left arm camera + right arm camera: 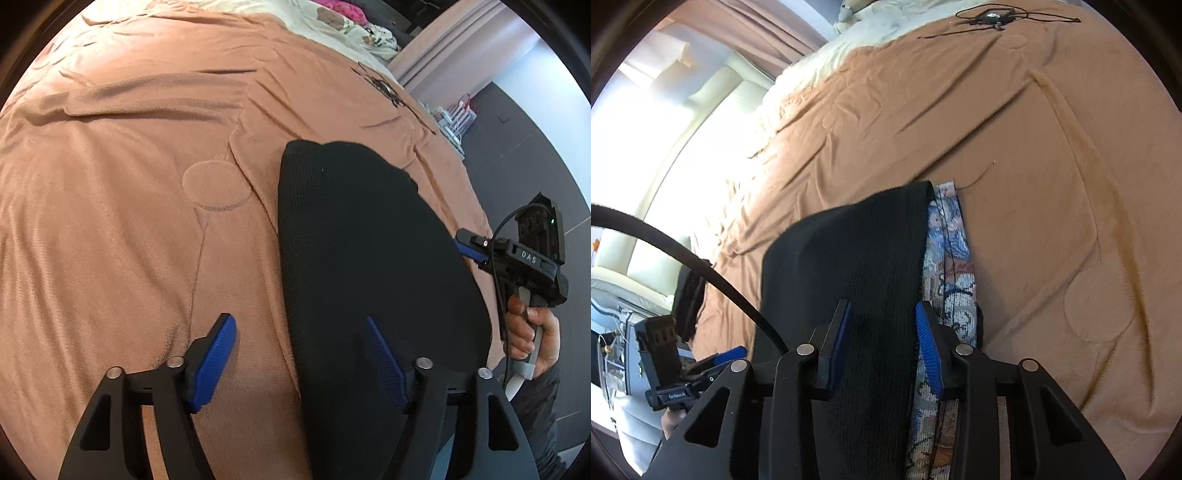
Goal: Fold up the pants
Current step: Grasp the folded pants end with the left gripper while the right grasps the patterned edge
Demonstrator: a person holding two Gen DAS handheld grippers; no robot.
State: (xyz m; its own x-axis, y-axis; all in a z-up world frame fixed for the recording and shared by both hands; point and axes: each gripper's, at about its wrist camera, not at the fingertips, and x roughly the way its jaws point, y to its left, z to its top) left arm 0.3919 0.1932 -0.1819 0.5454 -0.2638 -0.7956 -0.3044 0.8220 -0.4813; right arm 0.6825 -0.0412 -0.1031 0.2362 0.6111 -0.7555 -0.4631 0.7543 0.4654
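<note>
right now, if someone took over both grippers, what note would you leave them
Left gripper: open, low over the near end of the black pants, holding nothing.
Right gripper: open, fingers straddling the pants' edge, no grip visible.
Pants lie as a long narrow strip on the brown blanket, lengthwise fold apparently done. A patterned fabric shows beside them.
Left: fold end to end, probably.

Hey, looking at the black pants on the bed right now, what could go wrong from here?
1. The left gripper is wide open, straddling the edge of the pants, so a close may catch the bedspread too.
2. The right gripper brackets the black fabric beside a patterned cloth; it might snag that as well.
</note>
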